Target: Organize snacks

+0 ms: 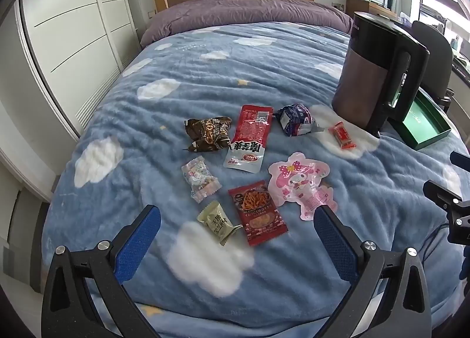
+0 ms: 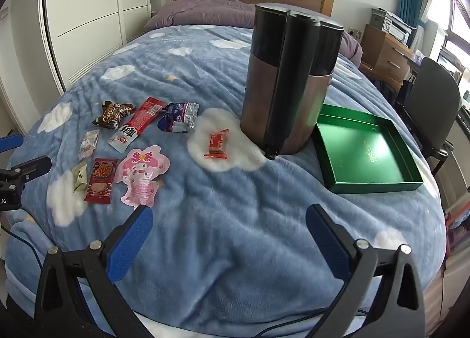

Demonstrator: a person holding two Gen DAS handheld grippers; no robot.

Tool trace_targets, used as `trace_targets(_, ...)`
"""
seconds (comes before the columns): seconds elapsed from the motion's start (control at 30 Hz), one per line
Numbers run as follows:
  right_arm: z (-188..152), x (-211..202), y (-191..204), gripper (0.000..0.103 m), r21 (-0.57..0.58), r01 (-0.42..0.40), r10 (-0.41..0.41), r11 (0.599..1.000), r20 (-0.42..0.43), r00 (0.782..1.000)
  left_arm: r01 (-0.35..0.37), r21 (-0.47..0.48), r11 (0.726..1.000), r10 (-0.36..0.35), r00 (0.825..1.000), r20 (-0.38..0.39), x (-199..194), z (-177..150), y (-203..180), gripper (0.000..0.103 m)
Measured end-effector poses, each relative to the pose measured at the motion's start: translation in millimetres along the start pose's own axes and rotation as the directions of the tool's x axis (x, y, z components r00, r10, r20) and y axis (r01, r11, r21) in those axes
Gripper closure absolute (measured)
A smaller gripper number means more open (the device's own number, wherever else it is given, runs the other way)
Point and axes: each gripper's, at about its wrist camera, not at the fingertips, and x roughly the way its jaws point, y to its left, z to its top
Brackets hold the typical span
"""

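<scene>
Several snack packets lie on the blue cloud blanket [image 1: 264, 73]: a brown packet [image 1: 207, 134], a long red packet [image 1: 248, 138], a blue packet [image 1: 295, 120], a small red candy [image 1: 341, 134], a pink cartoon pouch [image 1: 302, 183], a red noodle-snack packet [image 1: 257, 216], a pale green packet [image 1: 216, 222] and a clear candy bag [image 1: 200, 178]. An empty green tray [image 2: 367, 150] sits at the right. My left gripper [image 1: 238, 238] is open above the near packets. My right gripper [image 2: 229, 235] is open and empty over bare blanket, near the pink pouch [image 2: 142, 175].
A tall dark kettle [image 2: 289, 79] stands between the snacks and the green tray, its handle toward me. A white wardrobe [image 1: 67, 29] runs along the left of the bed. A black chair [image 2: 431, 109] and a wooden desk [image 2: 384, 50] stand to the right.
</scene>
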Motion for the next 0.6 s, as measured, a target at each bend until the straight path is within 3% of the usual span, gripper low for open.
trace_targets(0.6, -0.6, -0.2, 0.5, 0.000, 0.000, -0.001, 0.001, 1.000, -0.004, 1.000, 0.010, -0.007, 1.000, -0.010, 1.000, -0.008, 0.7, -3.9, -3.4, 0.001)
